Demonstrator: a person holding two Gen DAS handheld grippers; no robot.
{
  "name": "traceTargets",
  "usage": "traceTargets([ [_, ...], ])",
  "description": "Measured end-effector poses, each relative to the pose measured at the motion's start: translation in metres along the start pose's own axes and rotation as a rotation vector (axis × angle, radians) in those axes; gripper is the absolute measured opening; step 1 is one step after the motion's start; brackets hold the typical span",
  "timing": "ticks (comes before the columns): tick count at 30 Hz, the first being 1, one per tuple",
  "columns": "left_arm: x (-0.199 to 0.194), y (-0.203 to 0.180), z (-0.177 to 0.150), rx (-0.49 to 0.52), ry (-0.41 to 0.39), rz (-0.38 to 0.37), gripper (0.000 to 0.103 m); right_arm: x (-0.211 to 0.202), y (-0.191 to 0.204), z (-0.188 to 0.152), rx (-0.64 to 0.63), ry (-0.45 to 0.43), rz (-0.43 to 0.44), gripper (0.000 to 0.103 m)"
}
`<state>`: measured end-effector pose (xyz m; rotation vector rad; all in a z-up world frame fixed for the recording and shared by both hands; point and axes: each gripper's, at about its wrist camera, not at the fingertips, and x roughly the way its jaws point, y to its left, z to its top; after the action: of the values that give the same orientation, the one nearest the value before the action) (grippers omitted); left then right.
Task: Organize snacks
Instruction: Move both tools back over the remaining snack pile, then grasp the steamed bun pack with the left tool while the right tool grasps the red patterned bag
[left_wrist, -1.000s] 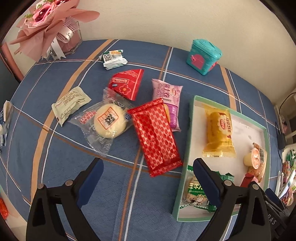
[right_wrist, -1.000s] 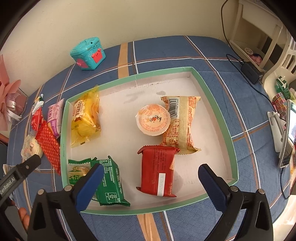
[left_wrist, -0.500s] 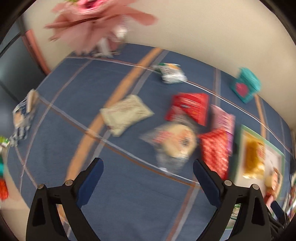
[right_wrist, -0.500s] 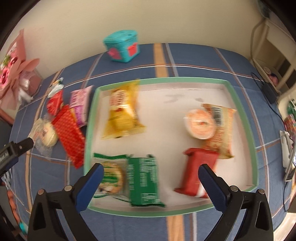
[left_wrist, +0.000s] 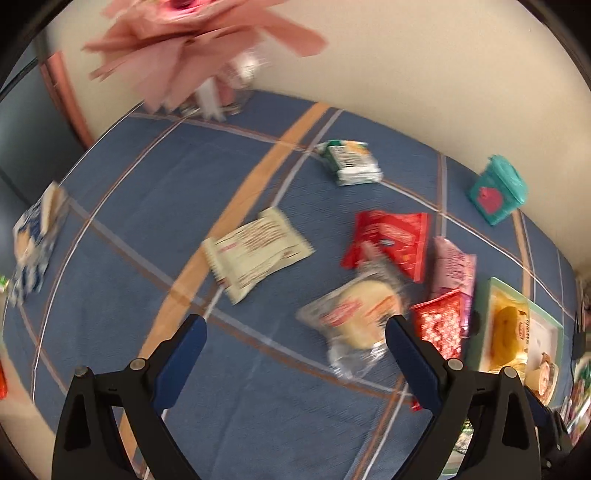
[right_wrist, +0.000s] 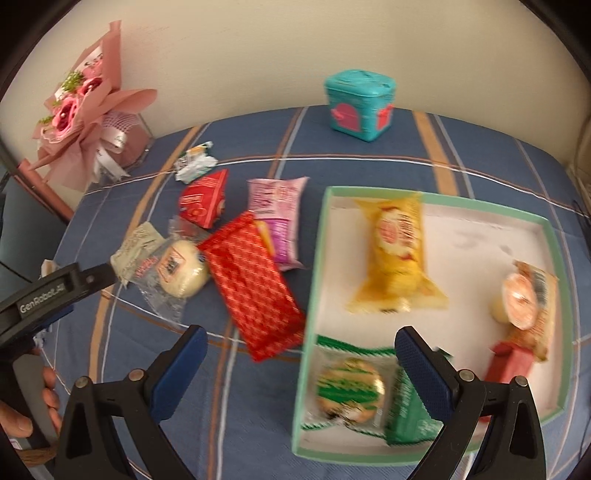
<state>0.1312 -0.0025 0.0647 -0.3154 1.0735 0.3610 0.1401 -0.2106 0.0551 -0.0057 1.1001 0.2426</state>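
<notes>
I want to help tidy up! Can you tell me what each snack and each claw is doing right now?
left claw: open, empty
right claw: open, empty
tray: partly filled
yellow pack: in tray
green packs: in tray
red patterned pack: on cloth, beside tray
pink pack: on cloth, partly under red patterned pack
round bun: wrapped, on cloth
cream pack: on cloth
teal box: lid shut
</notes>
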Motion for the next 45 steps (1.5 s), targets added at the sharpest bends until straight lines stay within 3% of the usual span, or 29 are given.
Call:
traceTargets([
  [15, 0.046, -0.032, 0.016, 0.107, 0.071, -0.089, 0.097, 0.053, 0.040, 0.020, -0.143, 0.051, -0.011, 0.081],
  [25, 0.063, -0.058, 0.006, 0.218, 0.116, -0.050, 0.097, 0.072, 0.046, 0.021, -0.171, 0.071, -0.037, 0.069],
  [29, 0.067, -0.058, 0.004, 0.213, 0.124, -0.036, 0.085, 0.075, 0.046, 0.020, -0.168, 0.084, -0.035, 0.059],
  [40, 0.046, -0.051, 0.009, 0.198, 0.086, -0.080, 0.068, 0.068, 0.041, 0.019, -0.153, 0.092, -0.036, 0.053],
  [42, 0.042, -0.050, 0.009, 0.198, 0.079, -0.091, 0.059, 0.066, 0.040, 0.020, -0.148, 0.093, -0.035, 0.052],
  [44, 0.038, -0.050, 0.011, 0.198, 0.071, -0.103, 0.041, 0.064, 0.039, 0.020, -0.142, 0.096, -0.035, 0.050],
  [45, 0.037, -0.051, 0.009, 0.199, 0.067, -0.101, 0.040, 0.063, 0.038, 0.020, -0.137, 0.097, -0.032, 0.050],
])
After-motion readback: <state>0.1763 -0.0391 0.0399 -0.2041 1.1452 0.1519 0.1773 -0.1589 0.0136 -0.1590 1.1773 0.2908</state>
